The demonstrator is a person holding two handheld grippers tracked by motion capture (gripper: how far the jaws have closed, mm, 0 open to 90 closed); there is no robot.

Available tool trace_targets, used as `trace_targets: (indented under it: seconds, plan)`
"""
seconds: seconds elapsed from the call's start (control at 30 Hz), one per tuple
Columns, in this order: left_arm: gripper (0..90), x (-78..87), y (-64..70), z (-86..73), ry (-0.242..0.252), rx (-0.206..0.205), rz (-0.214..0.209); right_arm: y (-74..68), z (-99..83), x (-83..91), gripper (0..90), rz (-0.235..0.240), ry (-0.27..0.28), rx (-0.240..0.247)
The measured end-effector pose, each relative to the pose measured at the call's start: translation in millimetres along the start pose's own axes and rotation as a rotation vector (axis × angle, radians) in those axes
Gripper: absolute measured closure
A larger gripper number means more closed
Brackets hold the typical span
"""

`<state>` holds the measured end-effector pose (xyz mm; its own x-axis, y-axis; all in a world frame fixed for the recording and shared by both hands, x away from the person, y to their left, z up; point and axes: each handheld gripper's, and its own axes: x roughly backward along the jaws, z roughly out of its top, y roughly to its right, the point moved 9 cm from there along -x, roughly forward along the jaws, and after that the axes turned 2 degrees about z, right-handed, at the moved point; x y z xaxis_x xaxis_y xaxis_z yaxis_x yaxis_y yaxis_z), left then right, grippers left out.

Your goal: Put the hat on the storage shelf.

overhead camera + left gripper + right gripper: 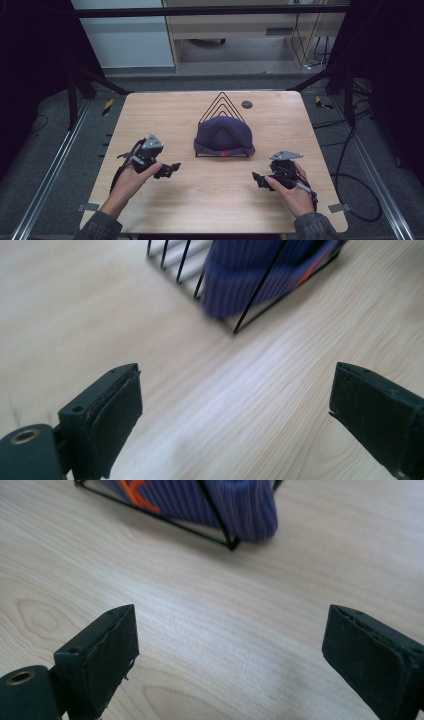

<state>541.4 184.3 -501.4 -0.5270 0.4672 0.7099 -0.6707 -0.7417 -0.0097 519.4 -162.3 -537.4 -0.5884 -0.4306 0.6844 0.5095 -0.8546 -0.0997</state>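
Observation:
A dark purple knitted beanie (223,135) with a small orange mark on its brim sits draped over a black wire triangular rack (221,104) in the middle of the table. My left gripper (169,170) hovers to its front left, jaws wide apart and nothing between them. My right gripper (259,179) is at the front right, also open and empty. In the left gripper view the beanie (260,275) and rack wires (260,287) lie ahead at the top. The right gripper view shows the beanie's brim (210,500) with the orange mark (137,495) ahead.
A small dark round disc (246,104) lies on the wooden table (165,115) behind the rack at the right. Bare tabletop surrounds both hands. Cables trail from each gripper off the table's sides; dark frame bars stand beyond the far edge.

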Motion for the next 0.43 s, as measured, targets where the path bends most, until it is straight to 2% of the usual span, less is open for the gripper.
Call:
trace_targets:
  seconds: [0.13,0.23,0.33,0.4,0.43]
  plan:
    - [6.5,-13.3,-14.2,-33.6,-0.057,0.065,0.009,-2.2,-11.9,-10.7,8.2,0.013,-0.054,0.001]
    - [6.7,-18.9,-17.7,-46.5,-0.113,0.068,0.015,-4.8,-18.3,-16.9,8.2,0.018,-0.088,0.010]
    - [5.9,-24.4,-17.4,-56.3,-0.162,0.052,0.016,-6.9,-23.3,-21.7,6.8,0.005,-0.115,0.027]
    - [6.3,-26.6,-16.9,-60.7,-0.189,0.046,0.014,-7.0,-24.9,-23.6,6.5,-0.027,-0.114,0.074]
    - [6.1,-27.3,-16.7,-61.5,-0.193,0.043,0.017,-7.4,-25.3,-24.1,5.4,-0.034,-0.116,0.081]
